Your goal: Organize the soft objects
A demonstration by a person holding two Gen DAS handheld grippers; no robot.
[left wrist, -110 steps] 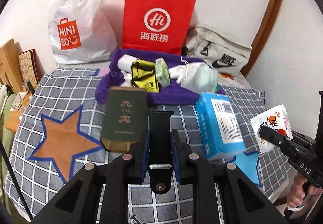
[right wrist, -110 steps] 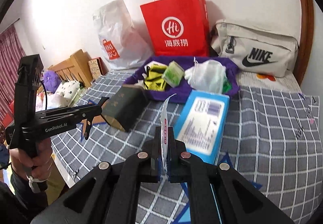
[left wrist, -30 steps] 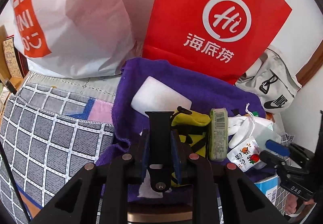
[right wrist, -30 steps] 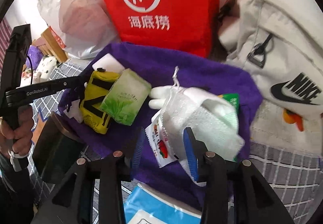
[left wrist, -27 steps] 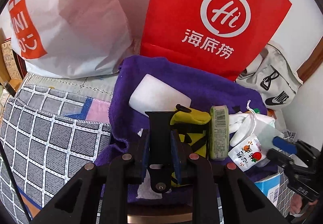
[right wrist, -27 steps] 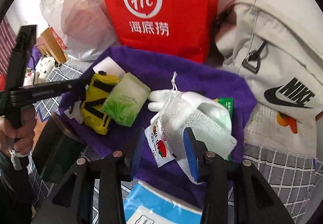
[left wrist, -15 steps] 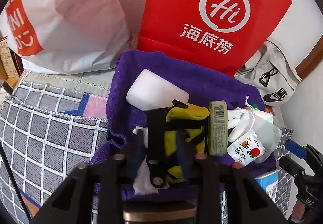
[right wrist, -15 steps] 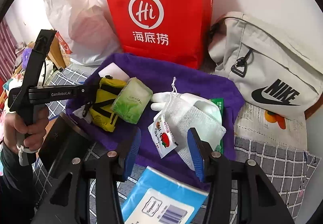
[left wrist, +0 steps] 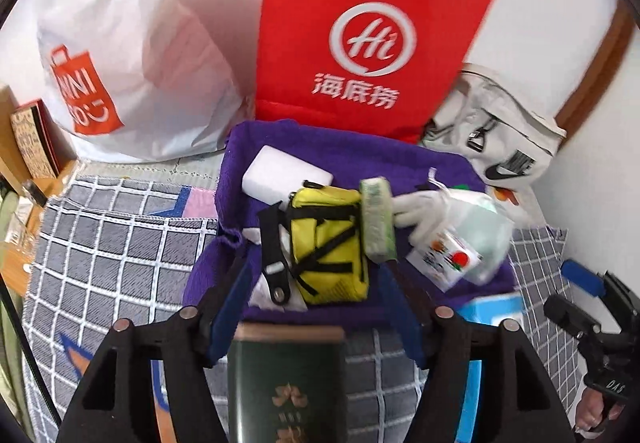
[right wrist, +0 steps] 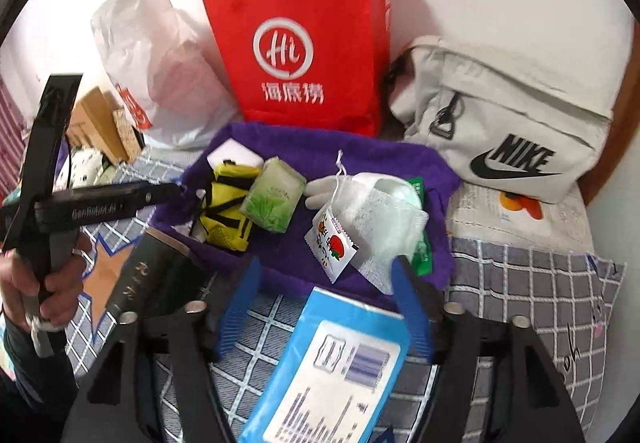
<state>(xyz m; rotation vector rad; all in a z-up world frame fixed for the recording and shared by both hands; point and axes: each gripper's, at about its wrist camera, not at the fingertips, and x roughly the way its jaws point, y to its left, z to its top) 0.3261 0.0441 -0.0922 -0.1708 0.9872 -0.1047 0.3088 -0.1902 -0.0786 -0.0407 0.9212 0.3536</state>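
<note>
A purple towel (left wrist: 352,151) (right wrist: 360,159) lies at the back of the bed and holds several soft items. On it lie a black watch strap (left wrist: 272,255), a yellow pouch (left wrist: 328,247) (right wrist: 228,203), a green tissue pack (left wrist: 378,219) (right wrist: 274,195), a white mesh bag (left wrist: 476,223) (right wrist: 380,211) and a snack sachet (left wrist: 446,257) (right wrist: 332,243). My left gripper (left wrist: 316,303) is open and empty, just in front of the strap. My right gripper (right wrist: 326,303) is open and empty, in front of the sachet.
A dark green box (left wrist: 286,383) (right wrist: 156,283) and a blue box (right wrist: 332,367) lie on the checked blanket (left wrist: 112,243) near the grippers. A red paper bag (left wrist: 360,35), a white plastic bag (left wrist: 120,43) and a grey Nike bag (right wrist: 508,123) stand behind the towel.
My left gripper opened and left the black strap on the towel beside the yellow pouch. Both grippers have drawn back from the towel; the sachet lies where the right one let it go.
</note>
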